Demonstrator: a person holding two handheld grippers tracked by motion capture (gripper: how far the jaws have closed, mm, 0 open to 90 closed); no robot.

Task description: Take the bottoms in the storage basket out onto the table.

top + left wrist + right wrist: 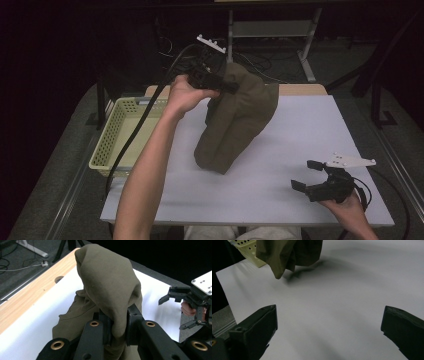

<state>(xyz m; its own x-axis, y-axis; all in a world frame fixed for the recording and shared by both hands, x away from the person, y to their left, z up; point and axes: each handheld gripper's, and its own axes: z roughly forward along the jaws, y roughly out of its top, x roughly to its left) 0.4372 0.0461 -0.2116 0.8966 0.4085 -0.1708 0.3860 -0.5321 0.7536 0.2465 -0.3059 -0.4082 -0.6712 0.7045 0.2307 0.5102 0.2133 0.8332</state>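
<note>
While lifted: olive cloth (pixel 239 117) hung pinched between left gripper (pixel 117 326) jaws.
Long axis: upright, tail touching counter (pixel 300 130).
Right gripper (pixel 309 176): jaws apart, holding nothing.

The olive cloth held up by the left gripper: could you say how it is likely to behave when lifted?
Probably floppy: the cloth hangs in folds from the left gripper. Likely light, as one pinch holds it. Its lower end may drag on the table.
</note>
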